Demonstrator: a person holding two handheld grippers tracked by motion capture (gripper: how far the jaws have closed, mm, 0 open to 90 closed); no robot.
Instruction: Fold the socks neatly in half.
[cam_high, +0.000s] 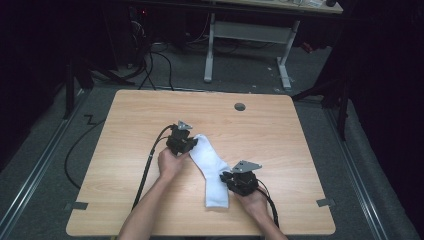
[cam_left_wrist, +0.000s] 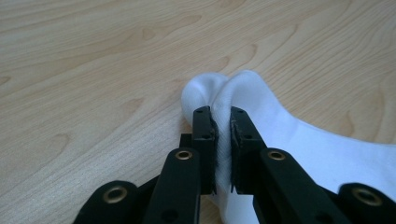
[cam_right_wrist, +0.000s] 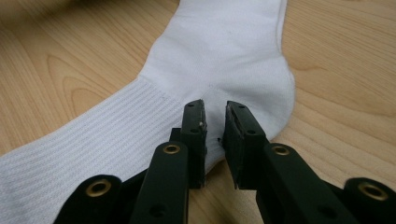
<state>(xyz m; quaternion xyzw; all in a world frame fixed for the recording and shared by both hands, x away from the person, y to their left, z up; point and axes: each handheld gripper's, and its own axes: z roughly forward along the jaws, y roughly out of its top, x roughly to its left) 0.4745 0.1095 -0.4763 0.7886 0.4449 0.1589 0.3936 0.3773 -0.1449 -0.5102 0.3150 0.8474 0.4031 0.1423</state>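
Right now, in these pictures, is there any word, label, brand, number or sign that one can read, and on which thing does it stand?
There are none to read.
White sock: plain fabric with ribbing, no print or logo.
Left gripper and right gripper: black jaws with brass rivets, no marking.
Wooden table: wood grain and one round grey plug, no lettering.
Items on the far desk: too small and blurred to read.
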